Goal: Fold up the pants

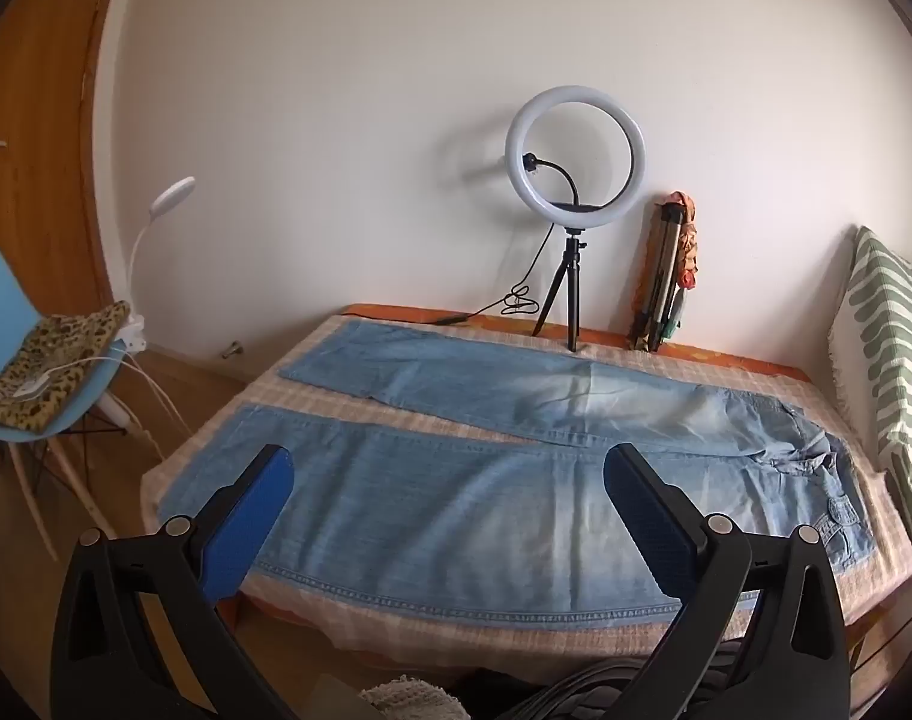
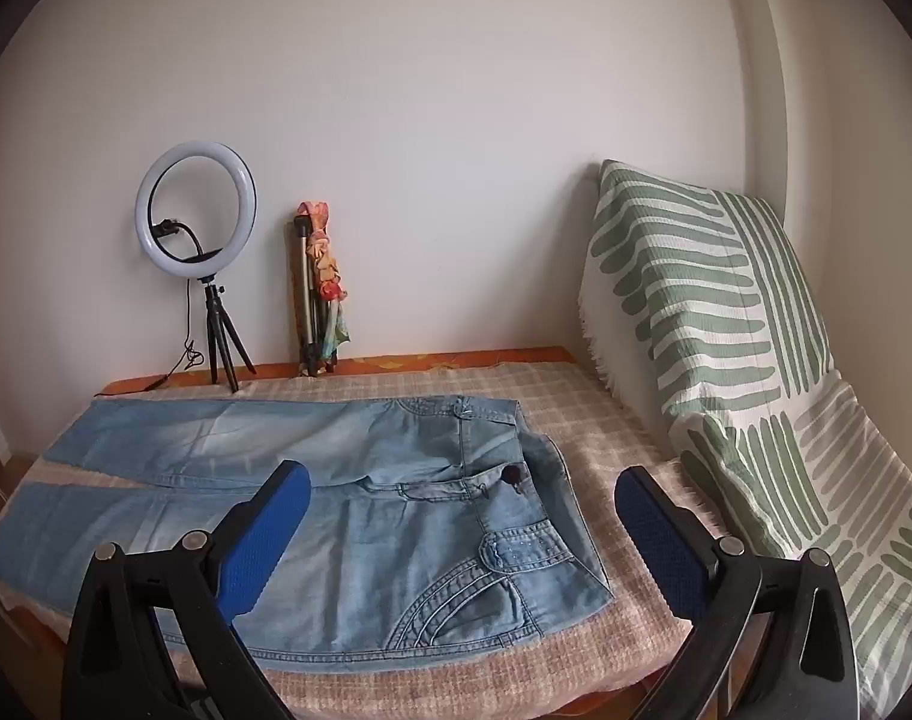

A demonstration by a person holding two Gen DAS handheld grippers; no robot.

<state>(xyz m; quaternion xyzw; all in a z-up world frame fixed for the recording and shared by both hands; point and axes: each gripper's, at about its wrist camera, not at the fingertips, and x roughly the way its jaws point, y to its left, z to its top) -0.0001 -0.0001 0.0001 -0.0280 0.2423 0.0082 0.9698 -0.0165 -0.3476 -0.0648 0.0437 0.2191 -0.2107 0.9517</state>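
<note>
Pants (image 1: 456, 516) lie flat on bed (image 1: 516, 630); both grippers (image 1: 450, 504) (image 2: 462, 516) spread wide, holding nothing.

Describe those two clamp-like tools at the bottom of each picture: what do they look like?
Both match. The left gripper and right gripper each have two glossy black plastic arms with triangular cut-outs and round silver pivot bolts. Each arm ends in a flat finger faced with a blue, finely textured pad. No hands or sleeves show.

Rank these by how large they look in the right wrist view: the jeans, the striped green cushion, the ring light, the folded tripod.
1. jeans and striped green cushion: too alike to separate, and nearness inflates both.
2. ring light on its stand
3. folded tripod, slimmer though similarly tall.
</note>
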